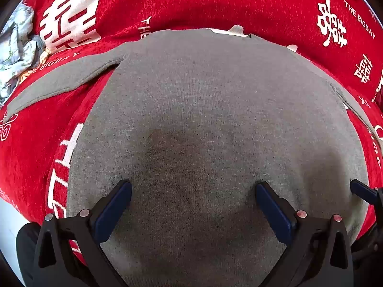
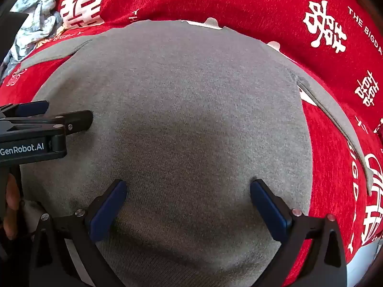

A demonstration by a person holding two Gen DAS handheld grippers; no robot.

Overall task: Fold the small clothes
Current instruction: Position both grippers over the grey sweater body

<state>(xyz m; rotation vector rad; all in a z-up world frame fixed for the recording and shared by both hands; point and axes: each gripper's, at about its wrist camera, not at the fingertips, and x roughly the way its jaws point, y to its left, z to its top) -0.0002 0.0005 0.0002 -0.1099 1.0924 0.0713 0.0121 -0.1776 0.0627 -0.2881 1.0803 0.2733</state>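
Both tongs, the left gripper and right gripper, hover wide open and empty-jawed over a gray sweater spread on a red blanket; crumpled clothes lie upper left.

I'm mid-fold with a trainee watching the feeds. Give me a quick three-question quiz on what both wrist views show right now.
1. True or false: the left hand-held gripper is clamped on the grey sweater.
2. What colour is the printed cloth under the sweater: A blue, B red, C green?
3. Where does the pile of pale patterned clothes lie in the left wrist view?

Key
1. False: its jaws stand wide open over the sweater, as do those of the right hand-held gripper.
2. B.
3. At the far left edge, beyond the sweater's spread sleeve.
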